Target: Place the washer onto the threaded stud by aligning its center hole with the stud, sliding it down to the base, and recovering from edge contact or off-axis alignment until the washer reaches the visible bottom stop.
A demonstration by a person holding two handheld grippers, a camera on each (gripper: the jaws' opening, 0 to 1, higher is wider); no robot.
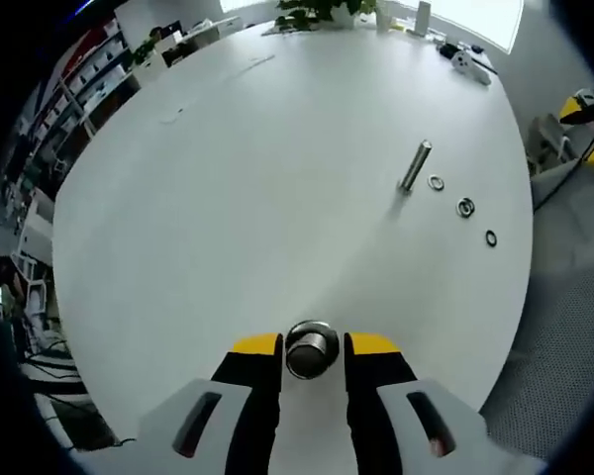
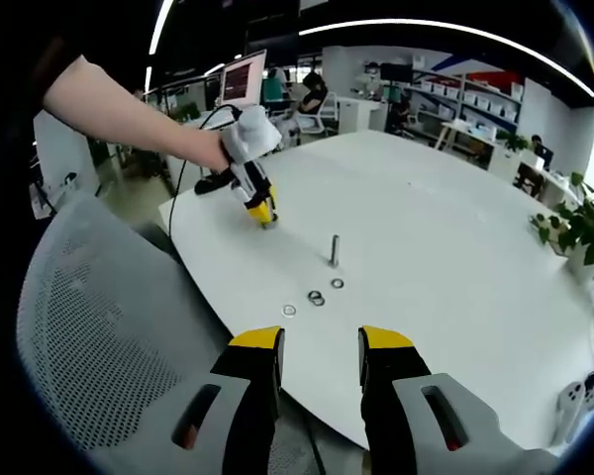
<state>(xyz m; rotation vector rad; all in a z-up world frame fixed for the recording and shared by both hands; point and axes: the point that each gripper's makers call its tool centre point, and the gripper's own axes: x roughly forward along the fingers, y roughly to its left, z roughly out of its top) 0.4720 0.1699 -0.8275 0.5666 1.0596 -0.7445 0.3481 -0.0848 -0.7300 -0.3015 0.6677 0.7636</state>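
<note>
We see the left gripper (image 1: 313, 348) clamped on a round metal piece (image 1: 311, 349) just above the table (image 1: 228, 198); whether that piece is a washer, we can't tell. The stud (image 1: 415, 164) stands upright well ahead, with three washers (image 1: 464, 207) lying in a row just beside it. In the right gripper view, the right gripper (image 2: 321, 343) hangs with jaws apart and empty, off the table edge over a mesh chair (image 2: 99, 336), stud (image 2: 334, 249) ahead.
</note>
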